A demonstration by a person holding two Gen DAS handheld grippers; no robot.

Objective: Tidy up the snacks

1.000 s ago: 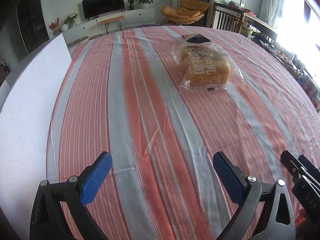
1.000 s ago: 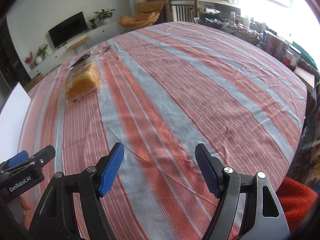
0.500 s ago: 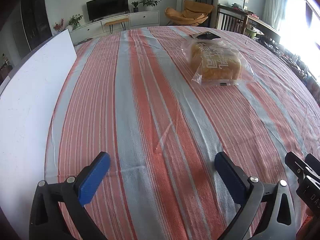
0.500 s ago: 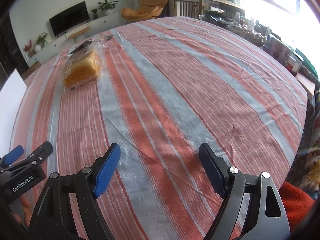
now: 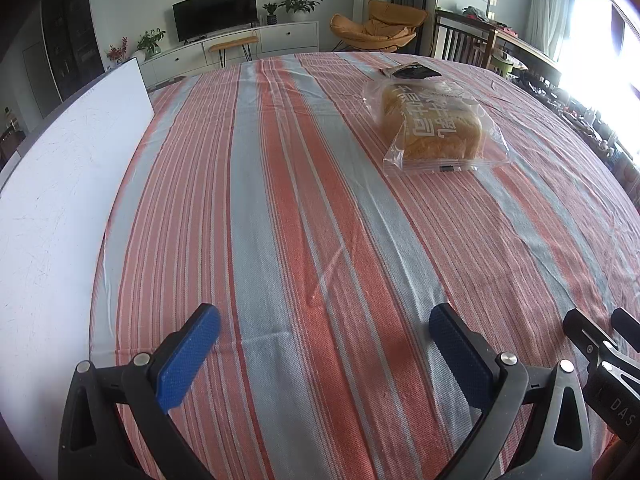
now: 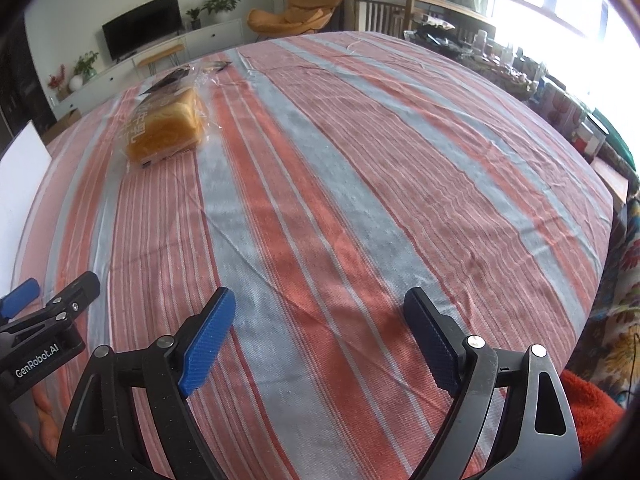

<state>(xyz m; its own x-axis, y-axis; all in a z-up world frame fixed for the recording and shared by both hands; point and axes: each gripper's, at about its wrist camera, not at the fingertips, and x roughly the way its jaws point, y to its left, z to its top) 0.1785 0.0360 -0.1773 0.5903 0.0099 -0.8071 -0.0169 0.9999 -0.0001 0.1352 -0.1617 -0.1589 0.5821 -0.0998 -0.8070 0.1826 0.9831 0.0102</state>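
Observation:
A loaf of sliced bread in a clear plastic bag (image 5: 434,128) lies on the striped tablecloth, far right in the left wrist view and far left in the right wrist view (image 6: 164,128). My left gripper (image 5: 324,320) is open and empty, low over the cloth near the front edge, well short of the bread. My right gripper (image 6: 320,300) is open and empty beside it. The left gripper's side shows at the left edge of the right wrist view (image 6: 44,312).
A white board (image 5: 60,184) lies along the table's left side. The table (image 6: 400,160) wears a red and grey striped cloth. Cluttered shelves and packages (image 6: 568,116) stand past the right edge. A TV stand, plants and an orange chair are behind.
Both grippers have moved forward a little over the cloth and tilted; the bread appears closer and larger. Both stay open.

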